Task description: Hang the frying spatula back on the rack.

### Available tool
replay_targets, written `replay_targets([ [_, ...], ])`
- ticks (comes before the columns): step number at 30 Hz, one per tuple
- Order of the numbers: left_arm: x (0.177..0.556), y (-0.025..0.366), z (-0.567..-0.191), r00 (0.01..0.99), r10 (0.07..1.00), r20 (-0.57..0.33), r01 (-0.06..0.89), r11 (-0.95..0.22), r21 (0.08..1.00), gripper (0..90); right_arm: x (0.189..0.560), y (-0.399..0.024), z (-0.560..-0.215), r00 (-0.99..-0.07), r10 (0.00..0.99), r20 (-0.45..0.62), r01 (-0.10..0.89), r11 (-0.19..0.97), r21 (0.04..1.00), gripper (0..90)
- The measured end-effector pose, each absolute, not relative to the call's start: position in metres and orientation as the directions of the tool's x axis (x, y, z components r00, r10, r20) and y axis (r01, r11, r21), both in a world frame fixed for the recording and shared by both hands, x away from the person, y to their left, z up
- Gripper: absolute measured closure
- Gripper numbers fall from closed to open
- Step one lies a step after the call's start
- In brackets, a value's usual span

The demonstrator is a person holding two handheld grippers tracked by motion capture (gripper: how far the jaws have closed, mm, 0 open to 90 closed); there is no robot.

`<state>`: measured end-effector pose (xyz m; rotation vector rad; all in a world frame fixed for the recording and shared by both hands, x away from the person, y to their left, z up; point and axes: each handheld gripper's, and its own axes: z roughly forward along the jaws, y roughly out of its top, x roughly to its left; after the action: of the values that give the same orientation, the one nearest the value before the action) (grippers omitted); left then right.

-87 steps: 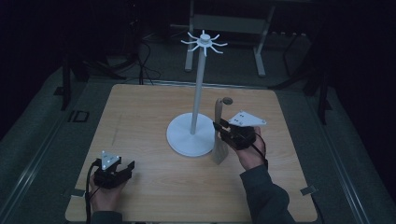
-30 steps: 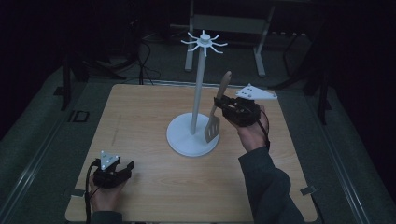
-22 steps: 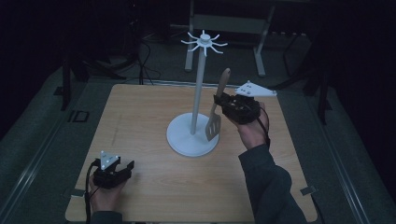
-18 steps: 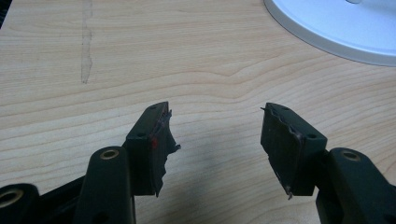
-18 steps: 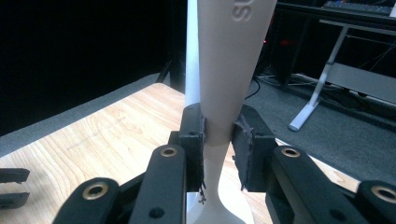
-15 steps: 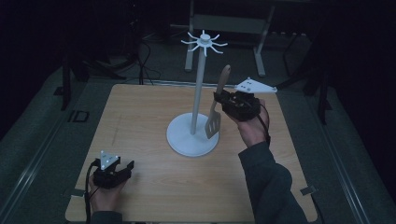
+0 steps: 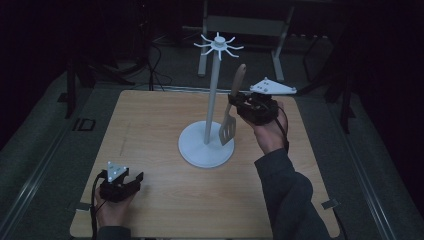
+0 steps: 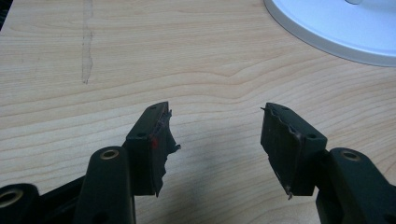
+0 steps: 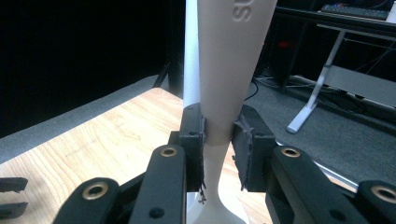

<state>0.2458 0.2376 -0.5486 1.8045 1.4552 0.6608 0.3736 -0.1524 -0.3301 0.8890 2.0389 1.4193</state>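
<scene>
A slotted spatula hangs upright in the air, handle up and blade down, just right of the white rack's pole. My right gripper is shut on its handle. In the right gripper view, the pale handle rises between the two pads, with the rack's pole right behind it. The rack has a ring of hooks at its top and a round base. My left gripper rests on the table near the front left corner, jaws open and empty.
The wooden table carries the rack in its middle. A grey desk frame stands on the dark floor behind the table. The rack's base rim lies ahead and to the right in the left gripper view.
My right gripper has lifted the spatula off the table beside the base and raised it along the pole, moving slightly toward the back. The left gripper has stayed put.
</scene>
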Motion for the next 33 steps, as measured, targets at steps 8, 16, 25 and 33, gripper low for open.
replay_targets([
  [8, 0.246, 0.238, -0.548, 0.233, 0.971, -0.047, 0.605, -0.107, 0.789, 42.8, 0.378, -0.149, -0.318, -0.66, 0.75, -0.039, 0.226, 0.248, 0.942, 74.6],
  [16, 0.246, 0.237, -0.548, 0.235, 0.971, -0.044, 0.607, -0.111, 0.787, 42.9, 0.38, -0.146, -0.313, -0.659, 0.751, -0.039, 0.232, 0.253, 0.939, 74.5],
  [25, 0.246, 0.238, -0.549, 0.235, 0.971, -0.046, 0.606, -0.11, 0.788, 42.8, 0.384, -0.143, -0.309, -0.661, 0.749, -0.041, 0.238, 0.261, 0.936, 74.6],
  [33, 0.246, 0.237, -0.549, 0.236, 0.971, -0.045, 0.607, -0.111, 0.787, 42.8, 0.388, -0.14, -0.31, -0.663, 0.748, -0.041, 0.247, 0.27, 0.931, 74.5],
])
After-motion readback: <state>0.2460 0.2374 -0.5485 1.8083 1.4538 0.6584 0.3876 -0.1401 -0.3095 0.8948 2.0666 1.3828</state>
